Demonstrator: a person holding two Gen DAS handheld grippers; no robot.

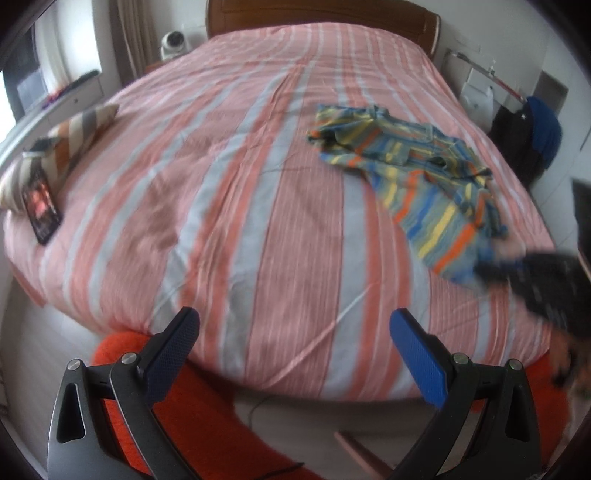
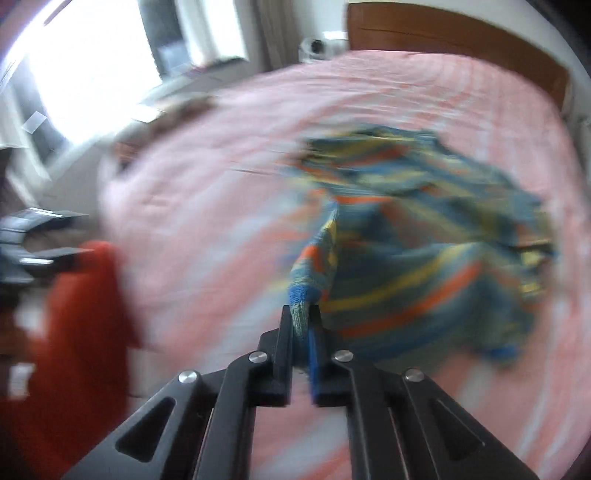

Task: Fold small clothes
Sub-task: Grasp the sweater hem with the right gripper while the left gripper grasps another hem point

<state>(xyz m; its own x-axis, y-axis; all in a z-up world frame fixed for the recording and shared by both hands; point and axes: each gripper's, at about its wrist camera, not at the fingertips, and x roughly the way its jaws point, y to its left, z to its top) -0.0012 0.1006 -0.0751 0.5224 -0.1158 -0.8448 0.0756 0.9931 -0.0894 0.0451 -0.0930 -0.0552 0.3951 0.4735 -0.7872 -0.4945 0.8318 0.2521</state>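
Observation:
A small striped garment (image 1: 417, 177) in blue, yellow and orange lies crumpled on the right half of the bed. In the right wrist view the same garment (image 2: 424, 258) is blurred, and my right gripper (image 2: 301, 314) is shut on its blue-cuffed edge, which stretches up from the fingers. From the left wrist view, the right gripper (image 1: 491, 267) shows as a dark blur at the garment's near corner. My left gripper (image 1: 295, 325) hangs open over the bed's near edge, nothing between its blue pads (image 1: 417, 354).
The bed carries a pink and grey striped cover (image 1: 258, 206) under a wooden headboard (image 1: 317, 14). A striped pillow (image 1: 62, 144) and a dark phone (image 1: 40, 206) lie at the left edge. Orange fabric (image 1: 177, 398) sits below the bed's near edge. Dark clothes (image 1: 532, 136) hang at right.

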